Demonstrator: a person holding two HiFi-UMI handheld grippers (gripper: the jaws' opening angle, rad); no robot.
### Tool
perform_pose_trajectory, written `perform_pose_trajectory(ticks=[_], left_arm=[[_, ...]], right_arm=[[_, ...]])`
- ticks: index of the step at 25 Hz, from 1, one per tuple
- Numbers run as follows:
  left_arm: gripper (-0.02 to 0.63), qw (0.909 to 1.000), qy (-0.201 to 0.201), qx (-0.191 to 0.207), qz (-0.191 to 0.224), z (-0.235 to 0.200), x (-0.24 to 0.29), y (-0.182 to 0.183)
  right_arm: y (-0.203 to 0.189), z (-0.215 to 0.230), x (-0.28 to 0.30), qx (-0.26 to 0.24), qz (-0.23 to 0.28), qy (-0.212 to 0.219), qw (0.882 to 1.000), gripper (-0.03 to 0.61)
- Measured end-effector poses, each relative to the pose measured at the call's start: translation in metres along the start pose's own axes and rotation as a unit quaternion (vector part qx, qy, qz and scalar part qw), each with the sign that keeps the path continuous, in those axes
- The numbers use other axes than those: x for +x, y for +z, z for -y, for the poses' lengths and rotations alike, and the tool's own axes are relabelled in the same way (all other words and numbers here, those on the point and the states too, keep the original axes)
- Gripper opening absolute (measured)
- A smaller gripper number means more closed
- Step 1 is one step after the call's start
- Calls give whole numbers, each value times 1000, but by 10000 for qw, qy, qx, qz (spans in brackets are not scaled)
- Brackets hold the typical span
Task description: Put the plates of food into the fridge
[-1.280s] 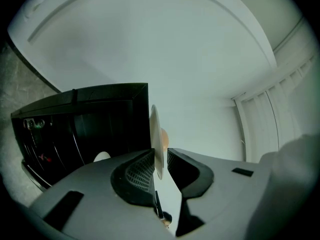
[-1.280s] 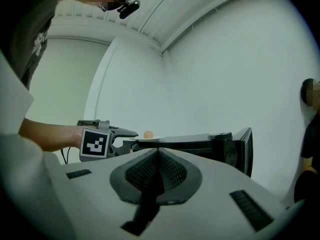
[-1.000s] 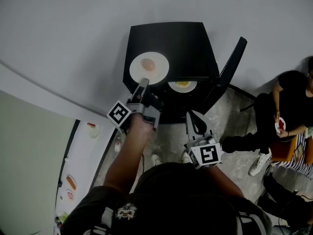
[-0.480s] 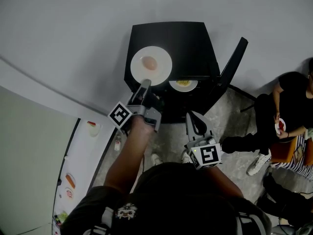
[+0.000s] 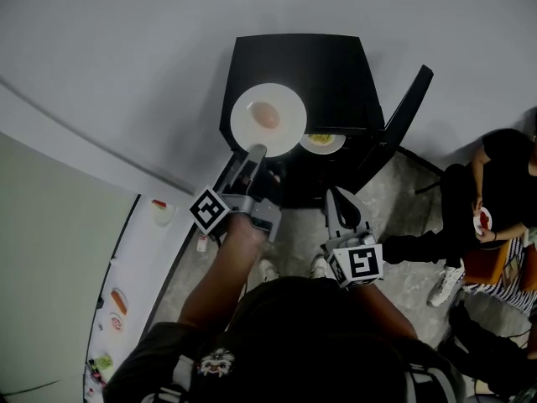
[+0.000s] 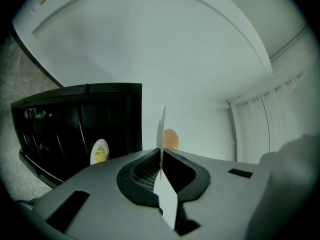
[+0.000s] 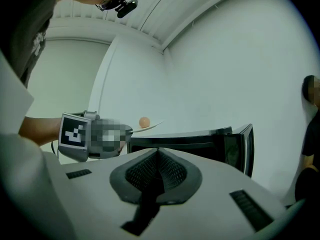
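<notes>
A white plate (image 5: 284,106) with a pale orange round food (image 5: 266,115) hangs just above the black fridge's top (image 5: 327,65). My left gripper (image 5: 256,152) is shut on the plate's near rim. In the left gripper view the plate (image 6: 161,129) stands edge-on between the pads, with the food (image 6: 171,138) behind it. A second plate of yellow food (image 5: 321,141) sits inside the fridge under the top, behind the open door (image 5: 404,112). My right gripper (image 5: 336,195) is shut and empty, in front of the fridge. In the right gripper view it (image 7: 157,151) faces the held plate (image 7: 152,125).
A white surface (image 5: 138,275) with small food items runs along the lower left, beside a pale wall. A person (image 5: 495,183) in black sits on the floor at the right. The speckled floor (image 5: 302,233) lies between me and the fridge.
The left gripper's jaws have closed on the plate's rim. The plate has come up off the black top and shifted slightly right. The right gripper has hardly moved.
</notes>
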State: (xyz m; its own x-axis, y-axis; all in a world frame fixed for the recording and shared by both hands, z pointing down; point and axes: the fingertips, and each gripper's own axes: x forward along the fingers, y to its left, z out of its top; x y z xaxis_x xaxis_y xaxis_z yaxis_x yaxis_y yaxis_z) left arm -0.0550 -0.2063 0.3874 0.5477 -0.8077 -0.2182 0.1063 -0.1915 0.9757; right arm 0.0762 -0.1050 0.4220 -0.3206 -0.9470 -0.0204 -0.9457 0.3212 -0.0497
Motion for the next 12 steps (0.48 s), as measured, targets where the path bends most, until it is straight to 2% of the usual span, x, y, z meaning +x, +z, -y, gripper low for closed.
perform_pose_trajectory(ticks=[12], left_arm=[[32,9997,185,139,-96,-8,-41,-22]], right_arm=[[-1,1,3,63,68,85,9999,25]])
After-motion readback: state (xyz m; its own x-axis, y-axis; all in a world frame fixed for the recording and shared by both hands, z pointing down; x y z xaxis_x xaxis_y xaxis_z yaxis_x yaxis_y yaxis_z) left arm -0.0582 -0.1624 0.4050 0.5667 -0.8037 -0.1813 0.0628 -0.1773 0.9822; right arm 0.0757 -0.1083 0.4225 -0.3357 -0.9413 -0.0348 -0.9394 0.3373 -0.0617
